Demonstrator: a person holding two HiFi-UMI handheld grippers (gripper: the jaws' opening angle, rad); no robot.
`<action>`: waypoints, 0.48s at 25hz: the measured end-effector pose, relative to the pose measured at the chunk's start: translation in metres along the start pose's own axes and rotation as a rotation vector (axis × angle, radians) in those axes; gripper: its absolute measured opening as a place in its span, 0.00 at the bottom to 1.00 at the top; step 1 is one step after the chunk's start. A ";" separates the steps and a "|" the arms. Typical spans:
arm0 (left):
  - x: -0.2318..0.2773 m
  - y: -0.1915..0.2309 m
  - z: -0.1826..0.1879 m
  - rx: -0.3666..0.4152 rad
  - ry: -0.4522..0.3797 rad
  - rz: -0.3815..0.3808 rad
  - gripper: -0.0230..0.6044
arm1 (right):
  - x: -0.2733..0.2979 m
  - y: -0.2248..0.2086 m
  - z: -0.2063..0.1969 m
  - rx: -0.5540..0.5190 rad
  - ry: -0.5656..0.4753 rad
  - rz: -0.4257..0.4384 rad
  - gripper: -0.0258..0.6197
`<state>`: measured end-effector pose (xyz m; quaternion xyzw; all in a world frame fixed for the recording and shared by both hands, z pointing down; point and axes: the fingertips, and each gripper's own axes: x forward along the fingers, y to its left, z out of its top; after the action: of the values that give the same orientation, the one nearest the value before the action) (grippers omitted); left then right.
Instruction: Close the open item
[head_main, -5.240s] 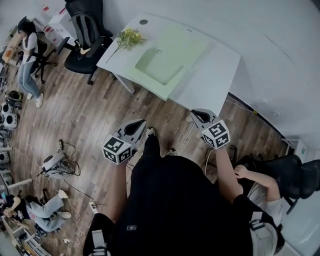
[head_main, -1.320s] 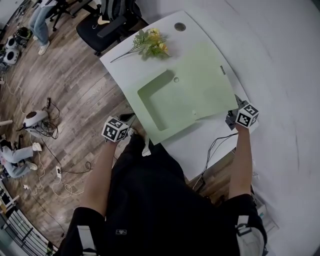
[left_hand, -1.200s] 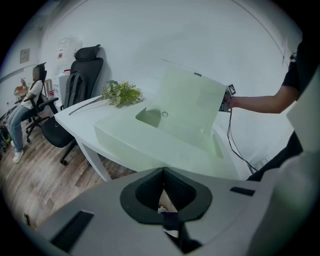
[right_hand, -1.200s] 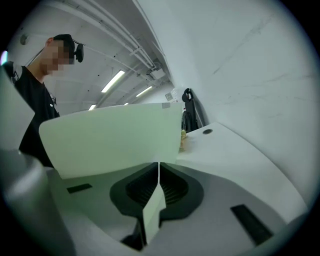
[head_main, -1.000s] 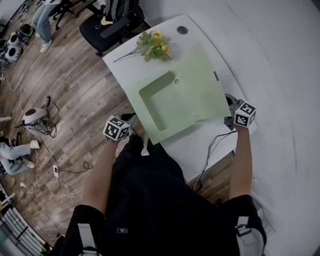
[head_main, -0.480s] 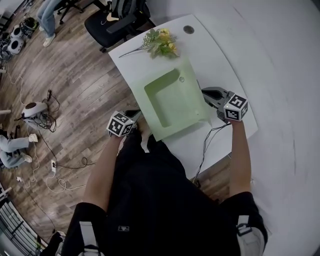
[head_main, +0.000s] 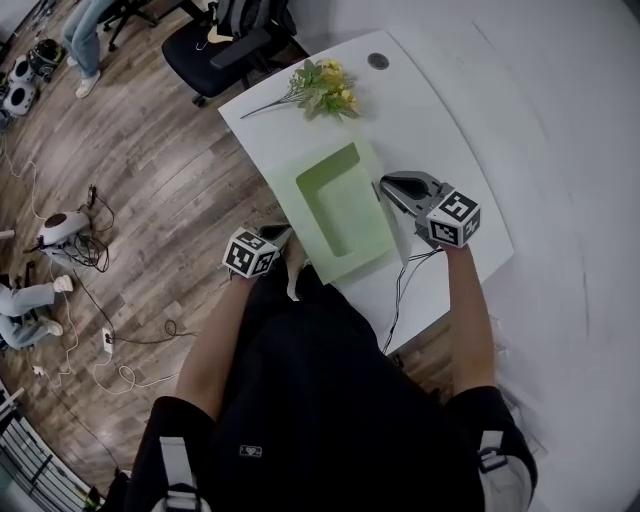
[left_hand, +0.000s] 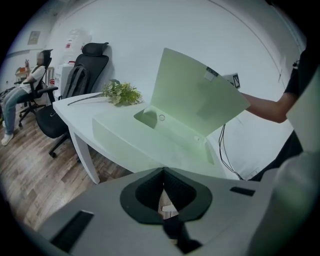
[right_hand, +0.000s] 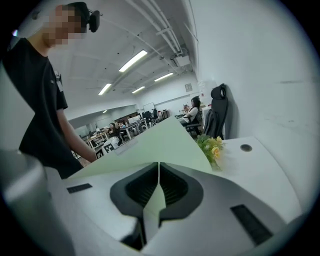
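Note:
A pale green flat box lies on the white table (head_main: 440, 130), its tray (head_main: 340, 212) with a sunken well facing up. Its hinged lid (left_hand: 195, 95) stands raised at a steep angle over the tray. My right gripper (head_main: 386, 190) is shut on the lid's free edge, and the green sheet (right_hand: 150, 147) runs between its jaws (right_hand: 158, 192). My left gripper (head_main: 275, 237) hangs at the table's front edge, short of the box, with jaws shut on nothing (left_hand: 163, 187).
A bunch of artificial flowers (head_main: 320, 88) lies at the table's far left. A round cable grommet (head_main: 378, 61) sits at the far edge. A black cable (head_main: 405, 280) hangs off the near side. Office chairs (head_main: 215, 40) stand beyond, with wood floor on the left.
The lid, lying flat open to the right a second ago, has swung up and leftward over the tray, carried by my right gripper. My left gripper has barely moved.

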<state>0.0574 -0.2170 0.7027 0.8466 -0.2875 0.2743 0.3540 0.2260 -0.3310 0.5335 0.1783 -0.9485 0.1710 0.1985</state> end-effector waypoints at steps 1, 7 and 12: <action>-0.001 0.000 0.001 -0.011 -0.007 -0.010 0.05 | 0.005 0.004 -0.001 0.014 0.010 -0.009 0.05; -0.004 -0.002 0.002 -0.039 -0.027 -0.067 0.05 | 0.027 0.025 -0.009 0.024 0.039 -0.044 0.05; -0.001 0.001 -0.001 -0.002 0.010 -0.100 0.05 | 0.047 0.037 -0.010 0.026 0.046 -0.067 0.05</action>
<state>0.0555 -0.2162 0.7032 0.8582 -0.2433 0.2599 0.3697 0.1743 -0.3073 0.5534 0.2087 -0.9348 0.1806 0.2234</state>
